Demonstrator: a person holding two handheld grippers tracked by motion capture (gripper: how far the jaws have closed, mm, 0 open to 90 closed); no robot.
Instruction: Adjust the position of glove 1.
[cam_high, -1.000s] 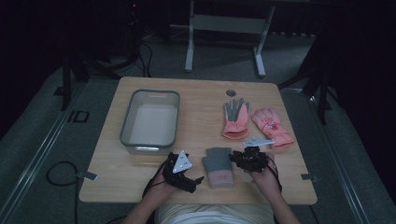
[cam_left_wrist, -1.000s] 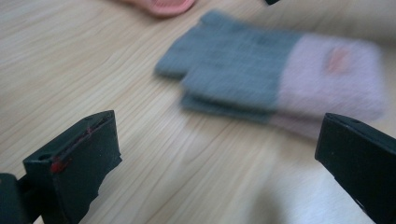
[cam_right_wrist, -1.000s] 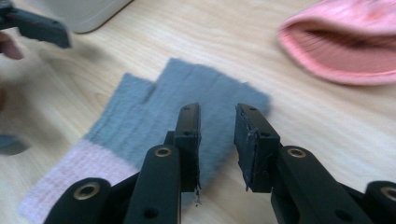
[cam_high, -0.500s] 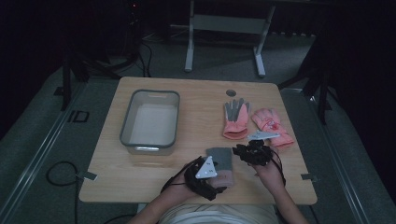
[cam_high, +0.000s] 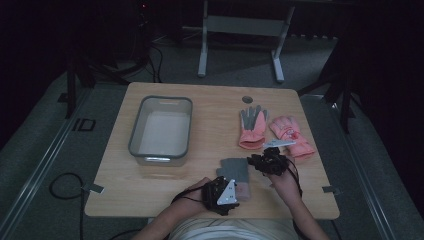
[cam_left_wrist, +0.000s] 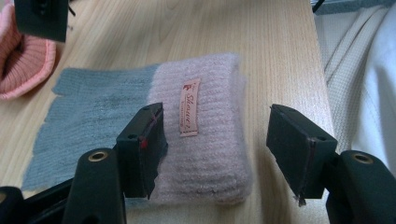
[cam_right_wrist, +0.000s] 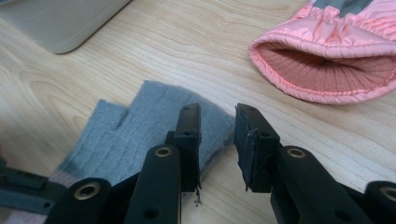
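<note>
Left gripper view shows a knitted fingerless glove (cam_left_wrist: 140, 126), grey at the finger end and pale pink at the cuff, lying flat on the wooden bench (cam_left_wrist: 196, 28) near its front edge. The left tool (cam_left_wrist: 217, 140) has just been closing; its jaws stand about half apart, straddling the pink cuff. One jaw rests over the knit where grey meets pink, the other stands off the cuff's edge over bare wood, so nothing is gripped. A small pink label is sewn on the cuff.

At the glove's grey end, the right tool (cam_right_wrist: 217, 140) has its jaws narrowly apart. One jaw lies against the edge of the grey knit; the gap between the jaws shows bare wood, so this tool is also released.

Beyond the glove's grey end lies a pink padded glove (cam_right_wrist: 327, 65), its open cuff facing the right tool. Farther back from the glove, on the high view, sits a grey-rimmed clear tub (cam_high: 161, 131).
</note>
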